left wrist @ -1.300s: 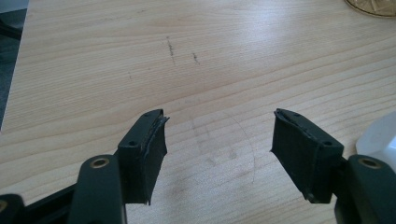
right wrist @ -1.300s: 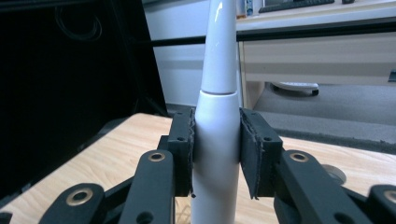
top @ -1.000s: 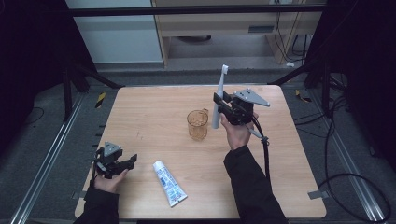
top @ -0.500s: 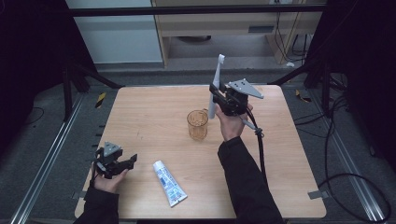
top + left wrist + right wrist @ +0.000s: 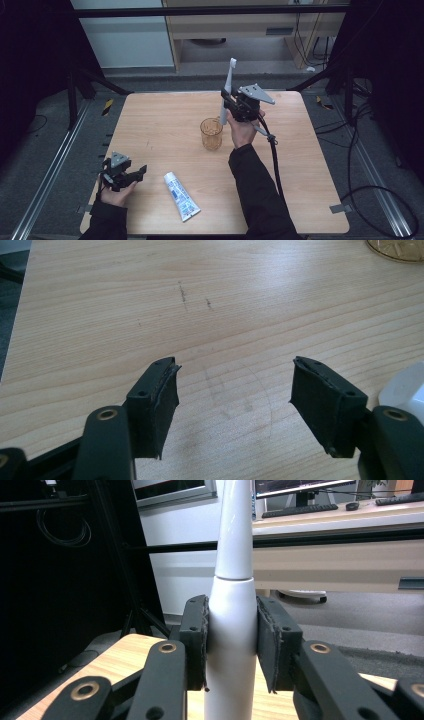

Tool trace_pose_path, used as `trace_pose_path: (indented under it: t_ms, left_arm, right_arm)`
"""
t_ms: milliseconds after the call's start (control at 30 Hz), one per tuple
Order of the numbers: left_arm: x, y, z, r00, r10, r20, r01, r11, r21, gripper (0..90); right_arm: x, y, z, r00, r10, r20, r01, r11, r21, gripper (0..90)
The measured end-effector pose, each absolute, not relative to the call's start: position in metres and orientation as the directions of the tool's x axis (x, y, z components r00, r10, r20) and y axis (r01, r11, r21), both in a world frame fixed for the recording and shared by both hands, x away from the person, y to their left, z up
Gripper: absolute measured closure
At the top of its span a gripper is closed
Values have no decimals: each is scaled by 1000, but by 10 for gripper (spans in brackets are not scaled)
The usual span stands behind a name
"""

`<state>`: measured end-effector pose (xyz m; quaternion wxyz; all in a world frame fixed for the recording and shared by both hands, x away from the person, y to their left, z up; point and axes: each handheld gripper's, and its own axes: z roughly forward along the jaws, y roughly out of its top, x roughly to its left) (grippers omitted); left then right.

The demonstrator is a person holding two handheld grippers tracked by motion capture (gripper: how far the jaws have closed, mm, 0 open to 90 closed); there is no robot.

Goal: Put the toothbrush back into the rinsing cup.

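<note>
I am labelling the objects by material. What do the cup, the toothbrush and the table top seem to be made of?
Cup: probably clear amber plastic; the table shows through its wall.
Toothbrush, clamped in the right tool: smooth glossy white plastic, with a soft highlight and a moulded seam.
Table top: pale wood or wood-look laminate; printed or real grain cannot be told.

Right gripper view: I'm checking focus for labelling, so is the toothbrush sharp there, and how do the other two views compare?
Right gripper view: the toothbrush and jaws are fairly sharp, the room behind soft. Left gripper view: the table grain reads crisply, evenly lit. High view: softer overall, with dark surroundings; the cup and toothpaste tube are slightly blurred.
</note>
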<state>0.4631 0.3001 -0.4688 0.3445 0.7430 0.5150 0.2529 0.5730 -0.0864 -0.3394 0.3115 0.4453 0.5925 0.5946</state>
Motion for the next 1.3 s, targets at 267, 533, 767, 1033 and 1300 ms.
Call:
trace_pose_path:
  t_ms: [267,533,767,1033,1300]
  left_arm:
    - [463,300,-469,342,939,20,592,-232,772,343]
    - [463,300,-469,344,939,22,591,-235,772,344]
    - [463,300,-469,345,938,22,590,-235,773,344]
    - [463,299,-469,347,938,24,592,-239,770,345]
    - [463,299,-469,346,938,23,592,-237,771,344]
  right_arm:
    - [575,-80,-345,-418,895,155,161,-95,982,675]
    - [576,-72,-350,-428,893,139,168,-73,983,675]
    - [577,-68,-356,-430,892,139,173,-70,982,675]
    - [580,-66,-369,-428,893,139,195,-59,979,675]
    - [581,-63,-383,-424,895,140,223,-46,974,675]
